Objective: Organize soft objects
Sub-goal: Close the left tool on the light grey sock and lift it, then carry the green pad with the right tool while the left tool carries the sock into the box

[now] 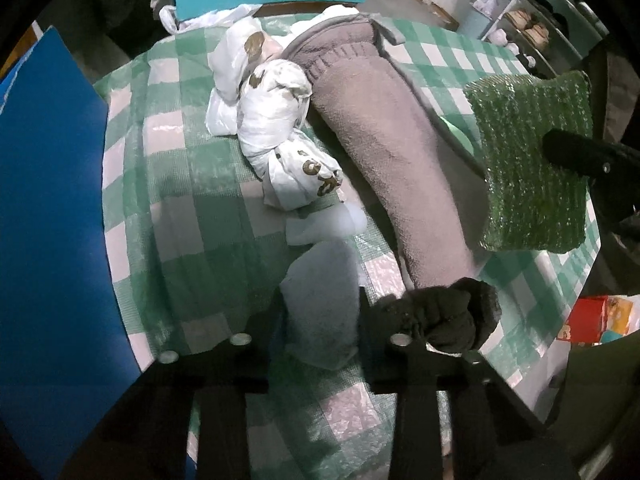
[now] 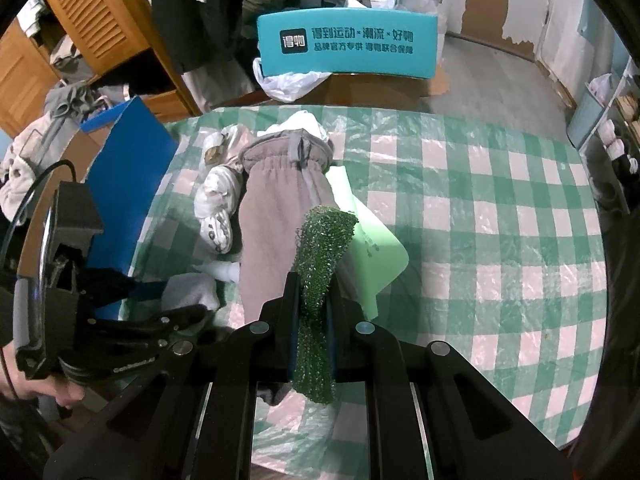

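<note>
- Green scouring pad (image 2: 320, 280), coarse and glittery, is pinched upright between the right tongs (image 2: 314, 320), which are closed narrowly on its lower half; it is lifted clear of the tabletop (image 2: 500, 200).
- The tabletop wears a green-and-white checked plastic cover.
- Brown fleece trousers (image 1: 384, 136) lie lengthwise down the middle, waistband at the far end, with a pale green sheet (image 2: 372, 248) partly tucked under their right edge.
- Just left of the trousers lies a knotted white plastic bag (image 1: 280, 120) with brown printing, crumpled and untidy.
- Near the left tongs (image 1: 320, 312) a pale grey sock (image 1: 320, 300) sits between the two fingers; they stand wide on either side, and I cannot tell whether they touch it.
- A dark knitted glove (image 1: 440, 316) is bunched just right of the sock, at the near end of the trousers.
- A blue board (image 1: 52, 220) stands along the left edge, and a teal box (image 2: 344, 44) with Chinese lettering stands beyond the far edge.
- Judged progress: early. Only the pad is in hand; the trousers, bag, sock and glove lie loose, with no sorted pile or container visibly filled.
</note>
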The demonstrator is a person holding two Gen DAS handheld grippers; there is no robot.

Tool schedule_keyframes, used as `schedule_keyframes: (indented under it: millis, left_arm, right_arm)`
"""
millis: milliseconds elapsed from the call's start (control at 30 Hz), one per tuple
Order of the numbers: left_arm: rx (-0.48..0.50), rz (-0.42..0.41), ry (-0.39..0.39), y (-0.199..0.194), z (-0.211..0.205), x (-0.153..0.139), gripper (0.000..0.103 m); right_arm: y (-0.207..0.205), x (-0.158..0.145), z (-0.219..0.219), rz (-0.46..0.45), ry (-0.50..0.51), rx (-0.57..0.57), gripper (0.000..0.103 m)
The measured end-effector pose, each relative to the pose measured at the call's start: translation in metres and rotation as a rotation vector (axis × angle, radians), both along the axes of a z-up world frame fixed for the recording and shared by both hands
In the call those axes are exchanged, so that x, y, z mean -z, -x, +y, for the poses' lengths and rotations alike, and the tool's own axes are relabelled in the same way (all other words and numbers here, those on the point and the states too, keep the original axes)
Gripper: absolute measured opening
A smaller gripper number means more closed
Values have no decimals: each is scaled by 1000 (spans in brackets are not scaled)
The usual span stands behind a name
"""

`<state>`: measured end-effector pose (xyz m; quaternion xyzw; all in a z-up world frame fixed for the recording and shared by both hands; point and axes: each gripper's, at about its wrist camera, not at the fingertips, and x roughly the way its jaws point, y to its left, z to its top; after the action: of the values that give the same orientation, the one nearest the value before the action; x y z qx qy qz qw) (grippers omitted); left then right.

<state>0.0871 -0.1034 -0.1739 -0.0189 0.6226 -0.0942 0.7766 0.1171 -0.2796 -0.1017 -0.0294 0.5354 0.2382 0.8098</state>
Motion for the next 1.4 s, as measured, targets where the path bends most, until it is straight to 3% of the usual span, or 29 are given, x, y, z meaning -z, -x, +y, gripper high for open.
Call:
schedule_keyframes:
  millis: [933, 1400]
  left_arm:
    - [-32, -196, -22, 26, 20, -80, 24]
    - [-74, -276, -14, 43, 52, -120, 24]
  right_arm:
    - [21, -49, 29, -81, -26, -61, 11]
    - [34, -82, 59, -122, -70, -120, 11]
